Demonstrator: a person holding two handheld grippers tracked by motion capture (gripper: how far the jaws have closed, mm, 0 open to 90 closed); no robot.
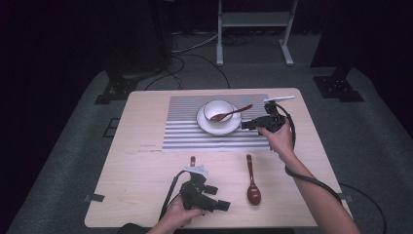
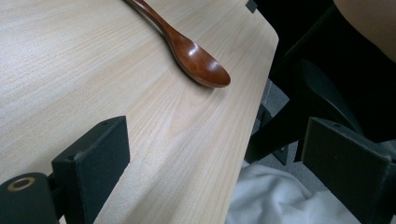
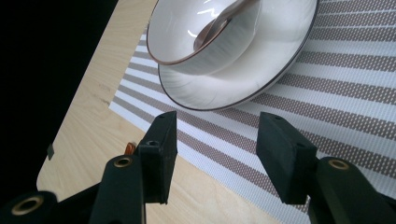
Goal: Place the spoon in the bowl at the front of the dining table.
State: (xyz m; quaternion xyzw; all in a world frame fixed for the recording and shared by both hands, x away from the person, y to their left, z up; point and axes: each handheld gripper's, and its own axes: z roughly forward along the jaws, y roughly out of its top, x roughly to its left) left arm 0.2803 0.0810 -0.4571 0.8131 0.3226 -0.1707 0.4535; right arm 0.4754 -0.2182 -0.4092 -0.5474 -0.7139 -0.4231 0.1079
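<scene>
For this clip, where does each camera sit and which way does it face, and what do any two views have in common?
High view: above the near table edge, looking forward and down; both forearms, left tool and right tool show.
Left gripper view: on the left tool, looking across the table's edge at a spoon; its open jaws show.
Right gripper view: on the right tool, facing bowl, plate and striped mat; open jaws, nothing between.
Shared: the bowl shows in the high and right gripper views.

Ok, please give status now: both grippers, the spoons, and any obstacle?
Left gripper open, empty. Right gripper open beside plate. One spoon in bowl, second spoon on table. Nothing blocking.
</scene>
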